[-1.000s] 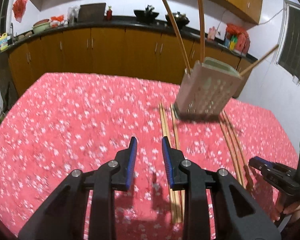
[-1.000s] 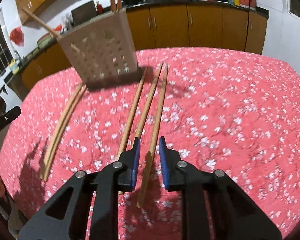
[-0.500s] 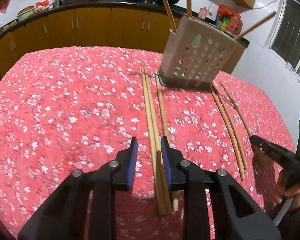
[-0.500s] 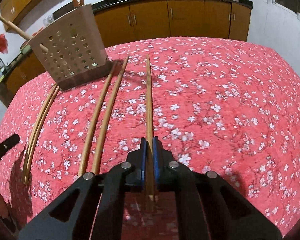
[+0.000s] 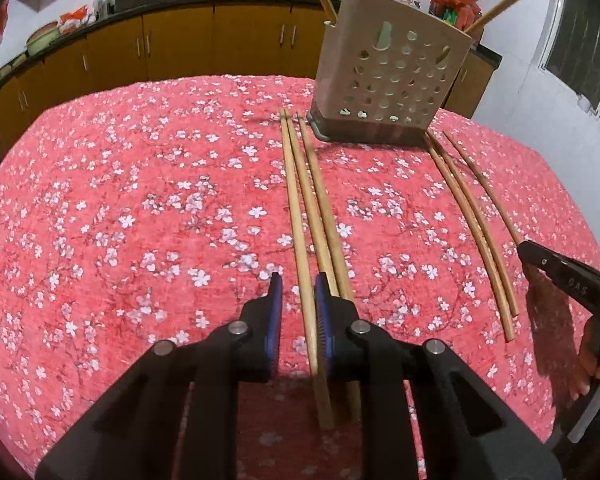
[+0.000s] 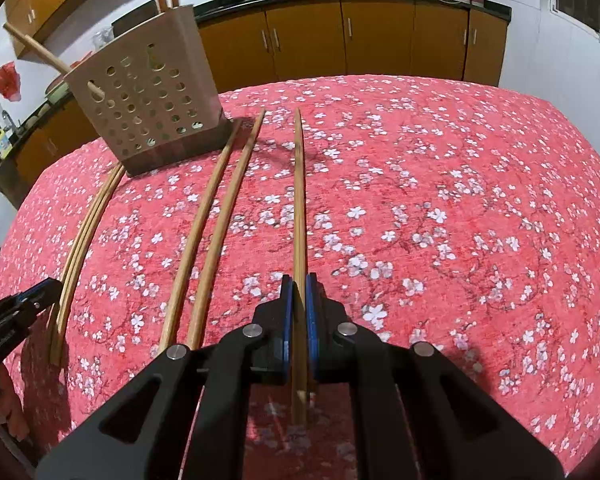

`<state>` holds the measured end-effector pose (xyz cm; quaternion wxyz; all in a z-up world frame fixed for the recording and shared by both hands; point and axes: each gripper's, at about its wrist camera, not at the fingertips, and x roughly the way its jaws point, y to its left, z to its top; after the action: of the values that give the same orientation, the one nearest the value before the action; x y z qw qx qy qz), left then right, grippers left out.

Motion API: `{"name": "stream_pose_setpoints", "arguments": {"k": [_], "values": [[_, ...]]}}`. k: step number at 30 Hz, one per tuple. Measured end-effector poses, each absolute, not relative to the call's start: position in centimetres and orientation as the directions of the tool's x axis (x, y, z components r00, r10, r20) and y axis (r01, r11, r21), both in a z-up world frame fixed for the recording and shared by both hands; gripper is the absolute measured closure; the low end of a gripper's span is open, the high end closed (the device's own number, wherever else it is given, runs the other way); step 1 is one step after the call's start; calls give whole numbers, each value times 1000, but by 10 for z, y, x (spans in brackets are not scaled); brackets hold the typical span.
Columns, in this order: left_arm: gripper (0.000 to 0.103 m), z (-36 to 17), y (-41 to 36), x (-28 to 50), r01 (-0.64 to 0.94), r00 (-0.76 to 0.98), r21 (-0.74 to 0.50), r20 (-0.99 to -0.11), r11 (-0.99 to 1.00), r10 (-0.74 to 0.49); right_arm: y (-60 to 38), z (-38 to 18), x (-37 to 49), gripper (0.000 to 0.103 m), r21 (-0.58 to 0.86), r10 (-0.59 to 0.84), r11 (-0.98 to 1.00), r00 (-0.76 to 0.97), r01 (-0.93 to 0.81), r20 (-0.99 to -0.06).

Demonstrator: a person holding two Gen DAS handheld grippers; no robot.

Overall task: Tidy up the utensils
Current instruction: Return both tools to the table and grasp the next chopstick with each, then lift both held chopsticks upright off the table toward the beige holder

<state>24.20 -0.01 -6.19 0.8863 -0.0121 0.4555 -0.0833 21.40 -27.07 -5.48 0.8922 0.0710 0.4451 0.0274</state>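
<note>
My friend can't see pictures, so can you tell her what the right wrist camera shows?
The right gripper has its jaws shut on one wooden chopstick lying on a red flowered tablecloth. To its left lie two more chopsticks, then a curved pair; a holed beige utensil holder with chopsticks in it stands behind.

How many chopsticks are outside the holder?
6: a trio lies off the holder's left corner, a pair off its right corner, and a single chopstick is clamped in the right gripper. None seem hidden.
</note>
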Motion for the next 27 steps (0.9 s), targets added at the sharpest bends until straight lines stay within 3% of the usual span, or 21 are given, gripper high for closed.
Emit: {"name": "stream_pose_setpoints", "arguments": {"k": [3, 11, 27], "values": [[95, -63, 2, 244, 117, 576, -87, -805, 989, -139, -268, -56, 213, 95, 148, 117, 989, 603, 2, -789], [95, -61, 33, 268, 26, 581, -69, -811, 997, -71, -273, -59, 221, 95, 151, 116, 988, 614, 6, -781], [92, -61, 48, 264, 42, 609, -104, -786, 994, -109, -285, -64, 230, 95, 140, 81, 989, 647, 41, -759]]}}
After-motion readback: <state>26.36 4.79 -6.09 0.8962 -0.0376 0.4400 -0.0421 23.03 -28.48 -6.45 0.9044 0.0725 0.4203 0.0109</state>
